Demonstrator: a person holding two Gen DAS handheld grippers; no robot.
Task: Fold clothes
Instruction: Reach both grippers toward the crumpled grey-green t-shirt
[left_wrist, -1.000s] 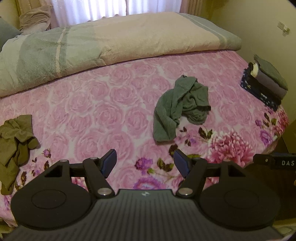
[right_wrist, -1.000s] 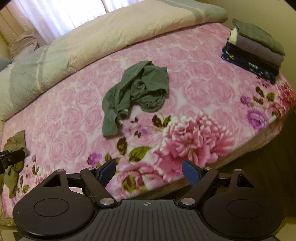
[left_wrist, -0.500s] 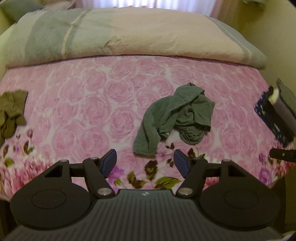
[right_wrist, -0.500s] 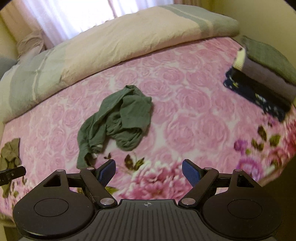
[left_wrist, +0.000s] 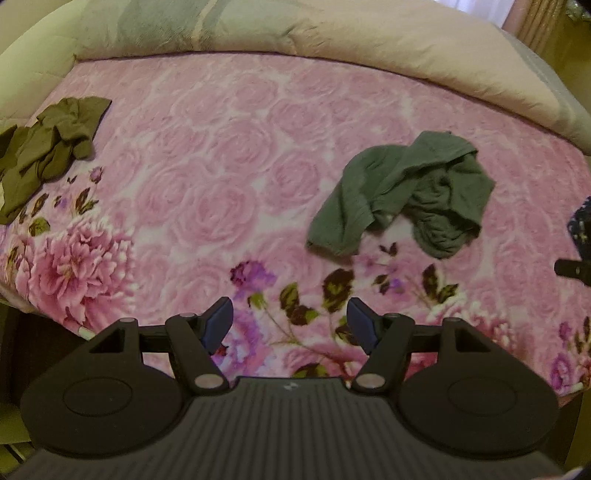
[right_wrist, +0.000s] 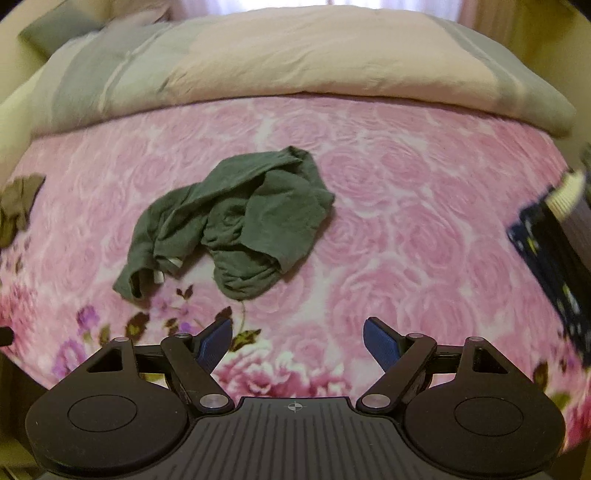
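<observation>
Left gripper (left_wrist: 290, 320): we see its blue-padded jaws spread apart, nothing between them, hovering over the near edge of the bed.
Right gripper (right_wrist: 297, 339): jaws likewise apart and empty, above the floral border.
Green garment (right_wrist: 236, 221): crumpled in a heap on the pink rose blanket (right_wrist: 406, 229), near mid-bed, ahead of both grippers, touching neither.
Olive garment (left_wrist: 44, 147): bunched at the bed's left side, well apart from the green one.
Folded stack (right_wrist: 554, 236): at the right edge; dark patterned piece lowest.
Duvet (right_wrist: 295, 62): rolled along the far side.
Writing: we read no legible text or brand.
</observation>
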